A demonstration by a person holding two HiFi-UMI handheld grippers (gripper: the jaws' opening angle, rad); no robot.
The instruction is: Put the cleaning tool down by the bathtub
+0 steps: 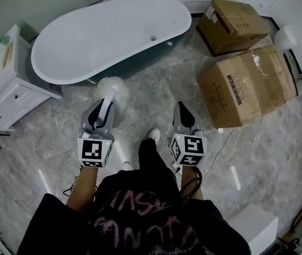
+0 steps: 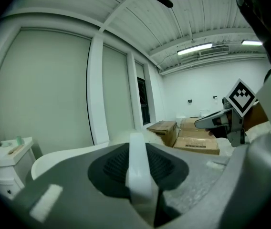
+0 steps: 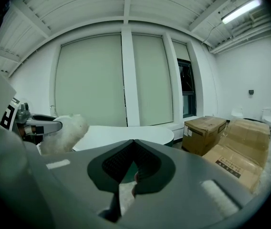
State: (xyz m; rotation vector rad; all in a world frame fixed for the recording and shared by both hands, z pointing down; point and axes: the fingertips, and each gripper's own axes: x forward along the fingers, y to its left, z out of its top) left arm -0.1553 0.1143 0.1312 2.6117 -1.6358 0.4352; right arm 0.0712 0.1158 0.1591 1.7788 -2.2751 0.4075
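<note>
The cleaning tool is a fluffy white duster [image 1: 112, 85] on a white handle [image 1: 106, 109]. My left gripper [image 1: 103, 113] is shut on that handle, holding the duster head above the marble floor just in front of the white bathtub [image 1: 111, 36]. In the left gripper view the handle [image 2: 138, 171] runs up between the jaws of the left gripper [image 2: 138, 144], with the bathtub [image 2: 64, 154] behind. My right gripper [image 1: 182, 112] hangs to the right, shut and holding nothing. The right gripper view shows the right gripper [image 3: 134, 144], the duster [image 3: 66, 132] and the bathtub [image 3: 126, 135].
Two cardboard boxes [image 1: 231, 25] [image 1: 249, 86] stand right of the tub. A white vanity cabinet [image 1: 2, 84] is at the left. White toilets [image 1: 289, 36] line the right wall. A thin cable [image 1: 223, 142] crosses the floor, and a white block [image 1: 254, 224] sits at lower right.
</note>
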